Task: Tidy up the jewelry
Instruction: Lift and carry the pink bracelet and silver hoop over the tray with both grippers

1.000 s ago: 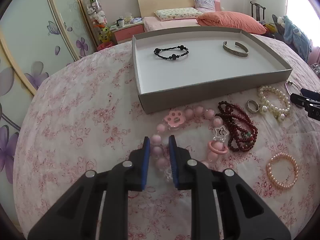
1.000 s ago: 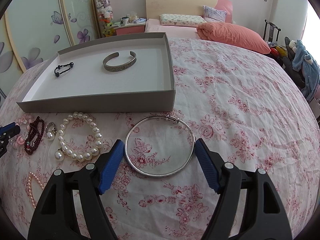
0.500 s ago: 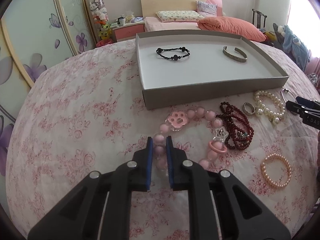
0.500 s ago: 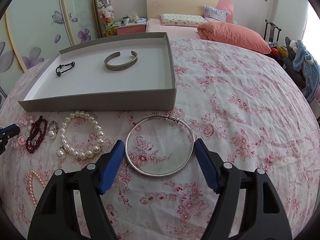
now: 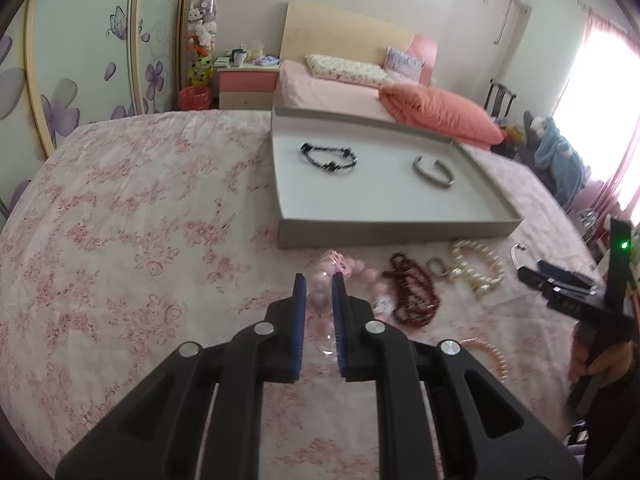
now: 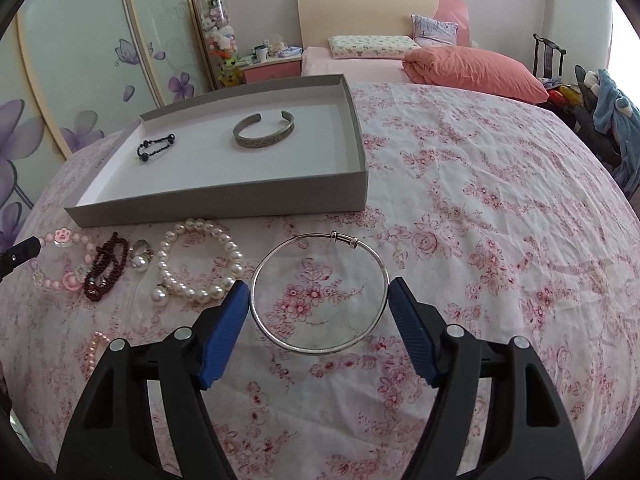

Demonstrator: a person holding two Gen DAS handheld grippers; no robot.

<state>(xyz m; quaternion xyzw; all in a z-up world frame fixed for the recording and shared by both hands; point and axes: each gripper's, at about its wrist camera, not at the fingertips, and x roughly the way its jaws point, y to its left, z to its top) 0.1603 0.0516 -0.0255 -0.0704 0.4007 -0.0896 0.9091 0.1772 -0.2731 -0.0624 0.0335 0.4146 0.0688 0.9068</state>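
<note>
My left gripper (image 5: 318, 280) is shut on a bead of the pink bead bracelet (image 5: 320, 302). The bracelet's near part is raised off the flowered bedspread, and its paw charm (image 6: 64, 236) trails toward the tray. The right gripper (image 6: 316, 286) stands open low over the spread. A thin silver bangle (image 6: 320, 292) lies flat between its blue pads, which sit just outside the rim on both sides. The grey tray (image 6: 220, 204) lies beyond and holds a black bead bracelet (image 6: 154, 148) and a silver cuff (image 6: 264, 134).
In front of the tray lie a dark red bead bracelet (image 6: 106, 268), a pearl ring (image 6: 141, 258), a white pearl bracelet (image 6: 200, 260) and a pink pearl bracelet (image 6: 94, 350). A second bed with an orange pillow (image 6: 476, 74) stands behind.
The left gripper's pads closed tighter on the pink beads, then it rose and rolled, taking the bracelet's near part up. The right gripper and the bangle stayed put.
</note>
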